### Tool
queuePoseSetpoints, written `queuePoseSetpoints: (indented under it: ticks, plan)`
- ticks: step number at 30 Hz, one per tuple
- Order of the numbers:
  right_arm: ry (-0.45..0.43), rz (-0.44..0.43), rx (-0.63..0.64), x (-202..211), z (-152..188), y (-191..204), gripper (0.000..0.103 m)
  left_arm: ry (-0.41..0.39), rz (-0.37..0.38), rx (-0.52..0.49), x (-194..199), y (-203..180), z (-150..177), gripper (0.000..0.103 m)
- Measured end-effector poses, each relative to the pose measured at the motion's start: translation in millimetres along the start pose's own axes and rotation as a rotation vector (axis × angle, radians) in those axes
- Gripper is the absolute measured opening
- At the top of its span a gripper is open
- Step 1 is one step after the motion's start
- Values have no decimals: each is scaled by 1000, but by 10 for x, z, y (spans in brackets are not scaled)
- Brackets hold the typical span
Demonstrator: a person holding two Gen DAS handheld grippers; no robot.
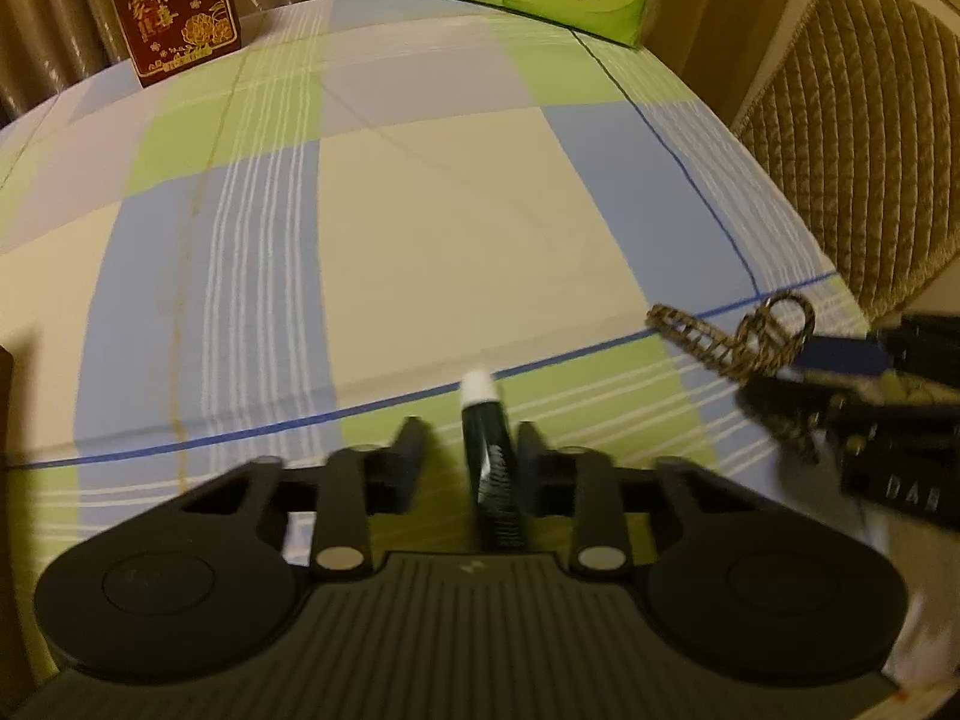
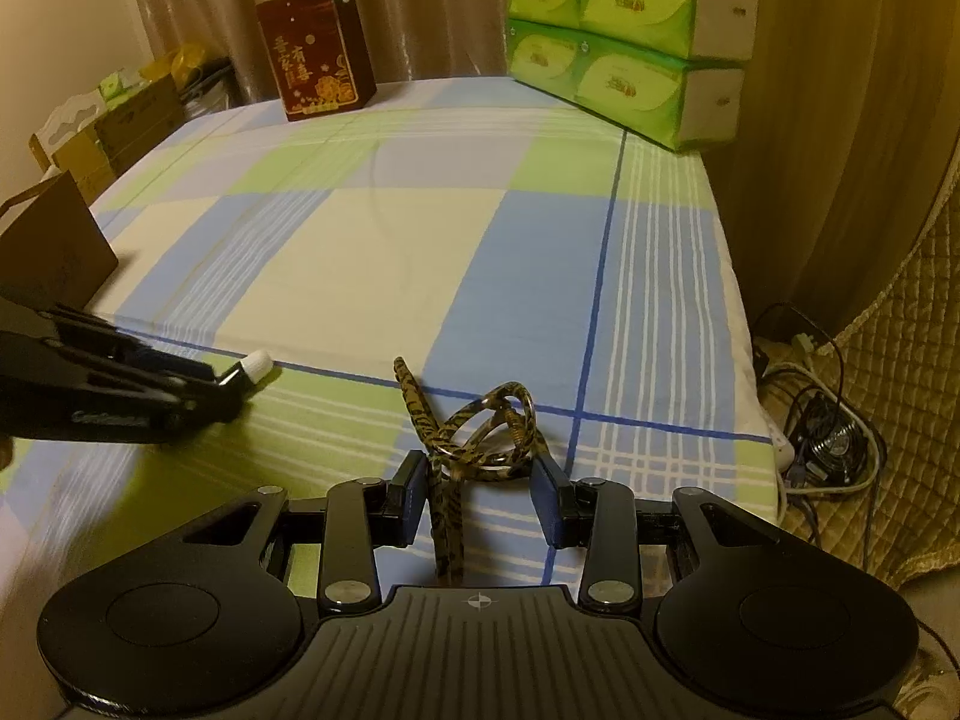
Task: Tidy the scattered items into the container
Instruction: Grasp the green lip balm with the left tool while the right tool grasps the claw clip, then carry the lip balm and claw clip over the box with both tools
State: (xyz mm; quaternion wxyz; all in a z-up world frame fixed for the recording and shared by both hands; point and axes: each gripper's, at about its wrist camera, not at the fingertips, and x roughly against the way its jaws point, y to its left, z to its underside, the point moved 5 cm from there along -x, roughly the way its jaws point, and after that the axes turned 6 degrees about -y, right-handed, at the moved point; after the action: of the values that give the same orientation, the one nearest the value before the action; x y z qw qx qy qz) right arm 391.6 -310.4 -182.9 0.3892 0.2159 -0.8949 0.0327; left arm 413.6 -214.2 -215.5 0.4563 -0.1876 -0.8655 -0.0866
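Observation:
A dark tube with a white cap (image 1: pixel 487 432) lies on the plaid table between the open fingers of my left gripper (image 1: pixel 468 438), nearer the right finger; its white cap (image 2: pixel 257 365) also shows in the right wrist view at the tip of that gripper (image 2: pixel 231 390). Tortoiseshell glasses (image 2: pixel 474 438) with folded arms lie between the open blue-padded fingers of my right gripper (image 2: pixel 480 480), apparently touching the left pad. In the left wrist view the glasses (image 1: pixel 744 339) show in front of the right gripper (image 1: pixel 798 369). A brown paper bag (image 2: pixel 57 246) stands at the left table edge.
A dark red gift box (image 1: pixel 171 9) stands at the table's far left. Green tissue packs (image 2: pixel 624 36) are stacked at the far right. A quilted chair (image 1: pixel 870 138) is beside the table on the right. Cables and a power strip (image 2: pixel 822 432) lie on the floor.

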Motion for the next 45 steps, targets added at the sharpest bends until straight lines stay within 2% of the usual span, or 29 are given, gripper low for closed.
queuePoseSetpoints:
  ticks: [5,8,9,14,18,20,29,45]
  plan:
    - [-4,4,8,-34,4,1,37,7,7,-31,43,77,36,20]
    - [-7,17,26,-64,-15,8,53,-3,11,-55,23,41,13,20]
    - [-11,12,33,-70,-25,9,54,-9,13,-68,12,21,3,20]
    - [-26,18,75,-133,-49,29,54,-20,23,-107,-30,-48,-45,19]
    - [-18,37,113,-157,-25,66,39,-24,15,-115,-8,-76,-13,13]
    - [-16,40,139,-137,-1,105,38,-24,2,-113,28,-77,25,13]
    - [13,-22,75,90,98,281,38,22,26,46,338,167,310,12]
    - [17,-152,73,546,-104,1106,38,-119,27,175,1403,536,442,12]
